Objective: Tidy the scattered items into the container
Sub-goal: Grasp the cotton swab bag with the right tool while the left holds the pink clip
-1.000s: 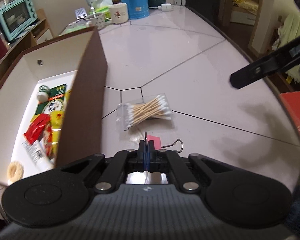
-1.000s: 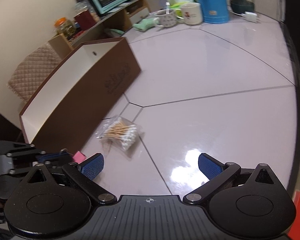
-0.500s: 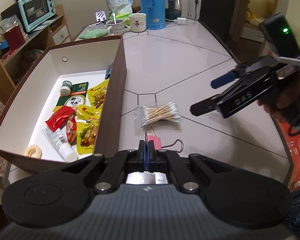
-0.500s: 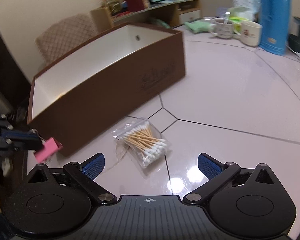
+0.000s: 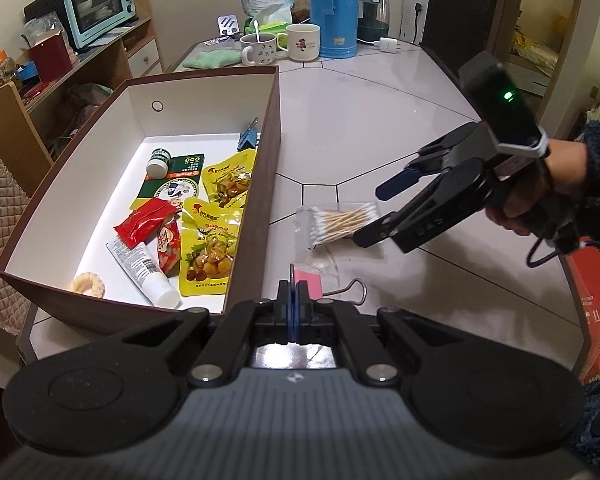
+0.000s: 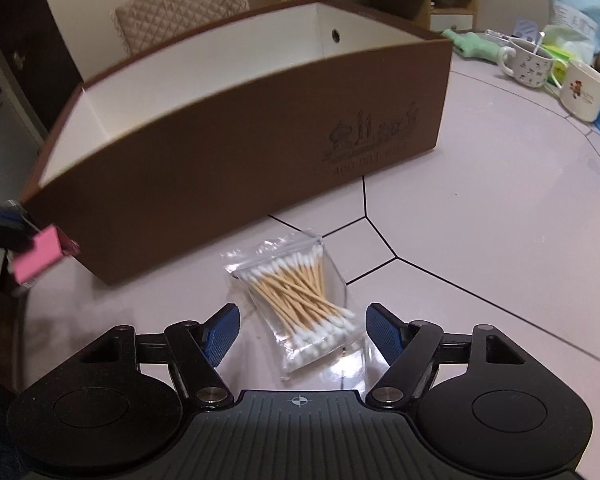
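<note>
Beside the brown box (image 6: 220, 152), a clear bag of cotton swabs (image 6: 300, 292)

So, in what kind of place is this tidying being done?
Most likely a home kitchen or dining area. A mint-green toaster oven sits on a wooden shelf, mugs and a blue thermos stand on the tiled table, and a quilted chair back stands behind the brown box.

Words you can read

The red cardboard box (image 5: 594, 320) at the table's edge says "MOTUL". The black right gripper (image 5: 370, 214) says "GAS".
</note>
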{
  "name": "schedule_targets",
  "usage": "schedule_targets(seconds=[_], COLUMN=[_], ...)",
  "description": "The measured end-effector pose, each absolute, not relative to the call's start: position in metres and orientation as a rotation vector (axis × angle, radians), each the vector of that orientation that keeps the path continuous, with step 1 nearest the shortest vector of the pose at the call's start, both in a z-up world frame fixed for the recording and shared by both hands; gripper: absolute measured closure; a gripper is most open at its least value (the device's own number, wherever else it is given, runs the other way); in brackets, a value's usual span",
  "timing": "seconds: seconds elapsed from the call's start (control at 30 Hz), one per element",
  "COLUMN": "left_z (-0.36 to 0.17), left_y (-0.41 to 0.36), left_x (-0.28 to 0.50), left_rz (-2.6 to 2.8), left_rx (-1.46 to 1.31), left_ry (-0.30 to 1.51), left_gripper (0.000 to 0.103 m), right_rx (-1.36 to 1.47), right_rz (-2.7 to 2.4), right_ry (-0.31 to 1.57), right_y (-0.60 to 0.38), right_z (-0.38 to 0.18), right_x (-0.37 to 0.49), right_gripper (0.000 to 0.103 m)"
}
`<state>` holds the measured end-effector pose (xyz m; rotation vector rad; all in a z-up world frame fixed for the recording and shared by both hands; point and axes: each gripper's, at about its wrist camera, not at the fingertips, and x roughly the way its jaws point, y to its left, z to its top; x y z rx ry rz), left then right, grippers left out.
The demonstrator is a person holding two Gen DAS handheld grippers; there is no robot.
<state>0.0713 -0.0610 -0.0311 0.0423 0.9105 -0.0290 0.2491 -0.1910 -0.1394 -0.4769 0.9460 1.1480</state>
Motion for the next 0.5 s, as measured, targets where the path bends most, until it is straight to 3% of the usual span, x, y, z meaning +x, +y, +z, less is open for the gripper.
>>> schedule_targets(seconds=[0.03,0.1,0.13,0.33,0.5], left_z=[-0.031,-0.031,-0.031,-0.032,-0.031], left_y=[-0.061,-0.061,-0.061,-0.063,-0.067], left_x=[0.072,0.074,0.075,0.080,0.082], left_rz=[-0.029,-0.029,-0.029,-0.033,-0.045], left_rx=[0.042,0.043,0.044,0.046,0.054], left_ry=[0.912,0.913,0.915,0.918,0.910], left_gripper=[0.103,0.103,0.103,0.103,0.103], right_rx=[-0.494,-0.524,-0.534,-0.551,-0.501], right_rz=[1.148,1.148,1.148,1.134,1.093], right_ry=[0.943,0.940,0.945,0.949,0.976], right_y=[-0.190,-0.188,-0.188,-0.196,-0.211], right_z=[-0.142,-0.147,-0.149,-0.146,-0.133], right_x=[0.250,0.251,0.252,0.248,0.244], right_gripper=[0.029,0.042,0.063,0.074,0.074])
